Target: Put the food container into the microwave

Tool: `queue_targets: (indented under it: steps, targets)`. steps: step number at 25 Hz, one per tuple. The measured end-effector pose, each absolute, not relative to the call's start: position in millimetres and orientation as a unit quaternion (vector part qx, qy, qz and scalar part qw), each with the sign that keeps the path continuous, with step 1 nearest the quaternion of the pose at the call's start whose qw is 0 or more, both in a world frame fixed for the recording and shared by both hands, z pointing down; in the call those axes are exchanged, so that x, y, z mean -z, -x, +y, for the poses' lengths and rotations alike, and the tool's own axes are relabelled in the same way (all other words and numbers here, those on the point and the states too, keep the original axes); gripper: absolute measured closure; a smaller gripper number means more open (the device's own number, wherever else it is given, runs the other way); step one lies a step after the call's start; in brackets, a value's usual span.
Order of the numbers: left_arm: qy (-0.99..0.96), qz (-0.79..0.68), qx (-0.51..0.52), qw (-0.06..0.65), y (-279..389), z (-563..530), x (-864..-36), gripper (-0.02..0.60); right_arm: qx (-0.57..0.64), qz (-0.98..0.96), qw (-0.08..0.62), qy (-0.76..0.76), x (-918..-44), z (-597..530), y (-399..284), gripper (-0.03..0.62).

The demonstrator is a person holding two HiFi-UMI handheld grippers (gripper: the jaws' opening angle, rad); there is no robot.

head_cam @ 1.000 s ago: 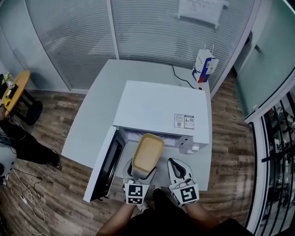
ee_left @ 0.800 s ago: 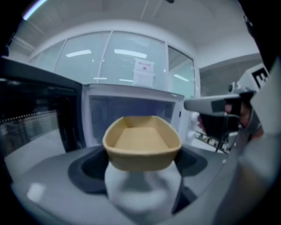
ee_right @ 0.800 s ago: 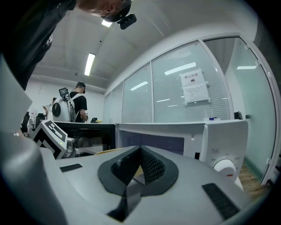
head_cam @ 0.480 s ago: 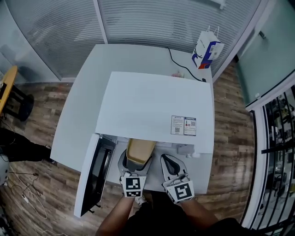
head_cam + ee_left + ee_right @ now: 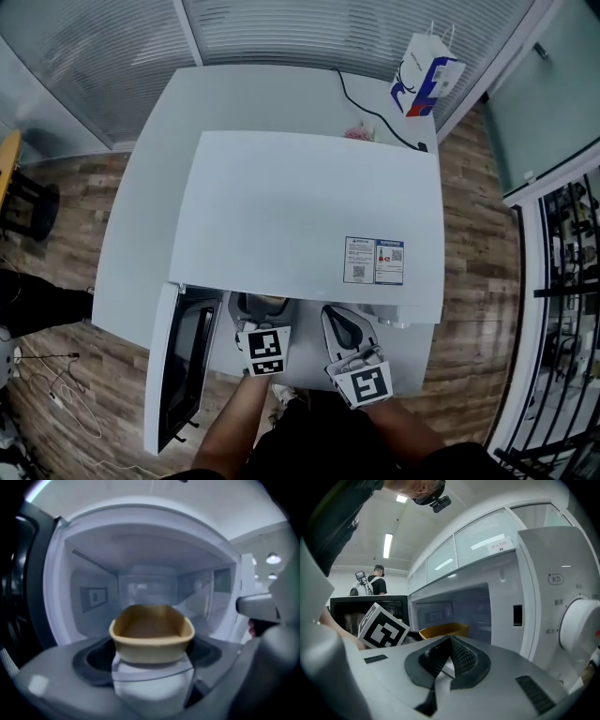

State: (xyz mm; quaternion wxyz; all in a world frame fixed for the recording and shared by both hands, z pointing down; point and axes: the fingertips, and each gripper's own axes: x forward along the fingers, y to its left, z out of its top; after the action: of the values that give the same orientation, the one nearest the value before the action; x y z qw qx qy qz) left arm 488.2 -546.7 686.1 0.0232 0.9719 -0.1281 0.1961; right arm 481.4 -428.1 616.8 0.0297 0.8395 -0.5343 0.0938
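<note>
Left tool (image 5: 152, 674) grips the food container (image 5: 152, 630) (long axis into the microwave (image 5: 140, 550)).

- head view: bright, flat overhead light, no hard shadows. white microwave (image 5: 309, 211) top and counter (image 5: 150, 216) close to blown out. heavy fisheye; floor (image 5: 84, 375) boards and wall lines bow at the edges.
- left gripper view: dimmer and soft all over, looks like motion blur. food container (image 5: 152, 632) edges smeared. black vignette in the corners. ceiling lamps (image 5: 273, 558) flare at right.
- right gripper view: sharpest of the three. ceiling strip light (image 5: 387, 545) clips to white. right tongs (image 5: 449, 644) up close, dark, slightly soft. corners vignetted black, straight lines curve hard.
</note>
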Motion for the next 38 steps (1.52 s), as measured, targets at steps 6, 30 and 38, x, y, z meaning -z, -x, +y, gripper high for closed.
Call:
queue_targets:
  steps: [6,30,38]
  targets:
    - [-0.969,-0.14,-0.202,0.022,-500.1,-543.1,-694.7,0.106,-0.097,-0.53,0.028,-0.842,-620.0,-427.2,-490.9,0.595]
    - [-0.98,-0.087,-0.175,0.027,-411.0,-478.2,-641.4,0.164,-0.04,-0.502,0.027,-0.864,-562.5,-393.6,-442.4,0.595]
    - [-0.987,-0.106,-0.123,-0.006,-346.0,-474.0,-581.1,0.575,0.005,-0.473,0.026,-0.88,-512.1,-366.5,-428.9,0.595]
